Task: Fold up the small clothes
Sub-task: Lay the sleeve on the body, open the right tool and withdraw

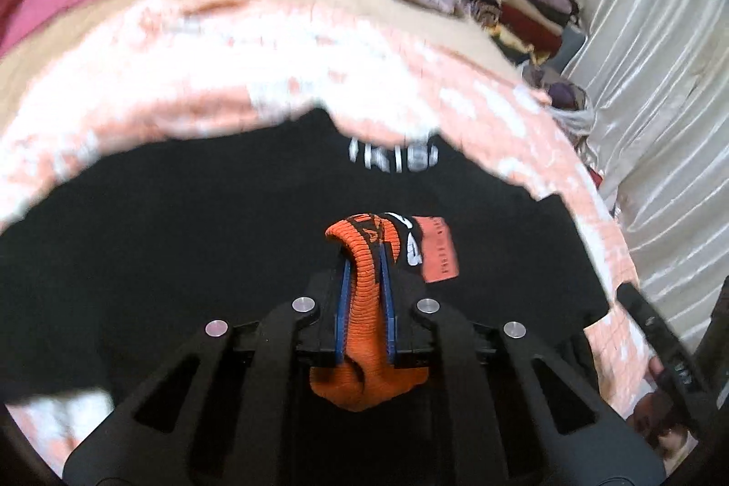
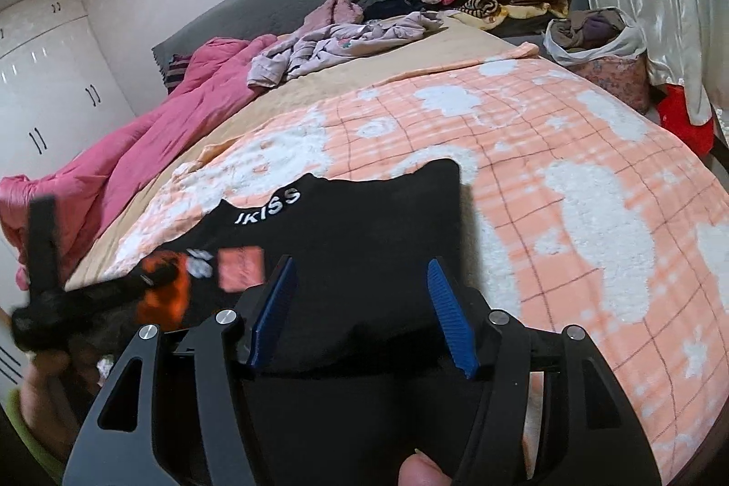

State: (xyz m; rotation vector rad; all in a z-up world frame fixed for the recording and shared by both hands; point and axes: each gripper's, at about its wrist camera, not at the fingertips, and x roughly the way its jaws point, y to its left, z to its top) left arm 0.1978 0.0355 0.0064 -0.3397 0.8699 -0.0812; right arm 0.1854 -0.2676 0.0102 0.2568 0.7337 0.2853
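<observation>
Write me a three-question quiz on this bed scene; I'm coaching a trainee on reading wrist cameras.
1. True or false: the left gripper is shut on the orange ribbed cuff of the black garment.
2. What is between the right gripper's blue pads?
A. the pink quilt
B. nothing gripped; they stand apart over the black garment
C. the lilac clothes
3. Fill in: the black garment lies on the peach and white ____ blanket.

Key
1. True
2. B
3. Checked
</observation>
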